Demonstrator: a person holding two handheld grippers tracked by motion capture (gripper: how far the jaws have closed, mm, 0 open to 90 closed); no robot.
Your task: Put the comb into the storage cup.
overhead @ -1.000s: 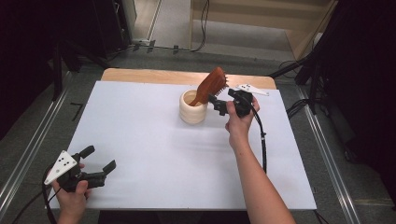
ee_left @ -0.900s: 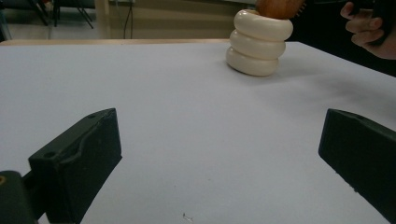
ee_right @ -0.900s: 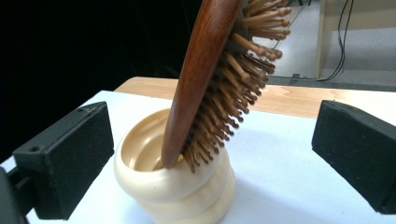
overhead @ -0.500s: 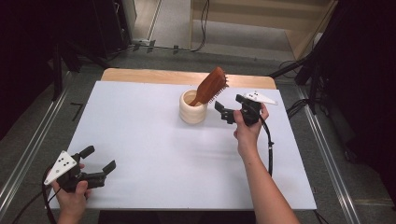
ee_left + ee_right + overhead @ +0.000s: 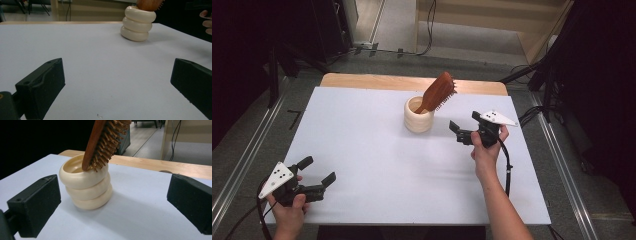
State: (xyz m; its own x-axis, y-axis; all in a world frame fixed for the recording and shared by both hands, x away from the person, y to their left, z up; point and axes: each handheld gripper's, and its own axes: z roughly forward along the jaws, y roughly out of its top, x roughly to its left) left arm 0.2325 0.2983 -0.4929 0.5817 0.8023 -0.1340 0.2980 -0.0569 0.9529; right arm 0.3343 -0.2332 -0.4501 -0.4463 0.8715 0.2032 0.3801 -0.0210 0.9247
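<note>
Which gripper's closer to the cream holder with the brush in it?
Right. The right gripper sits open just beside the cream holder, on its right, apart from it. The left gripper is open at the table's near left corner, far from the holder.

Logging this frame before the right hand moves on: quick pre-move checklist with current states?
1. Wooden bristle hairbrush sits handle-down in the cream ribbed ceramic cup, leaning on its rim: ok.
2. Cup upright on the white table: ok.
3. Right gripper open and holding nothing, jaws apart from the cup: ok.
4. Left gripper open, holding nothing, at the near left of the table: ok.
5. Brush stable against tipping the cup: cannot tell; the head overhangs the rim.
6. Right gripper's cable away from the cup: ok.
</note>
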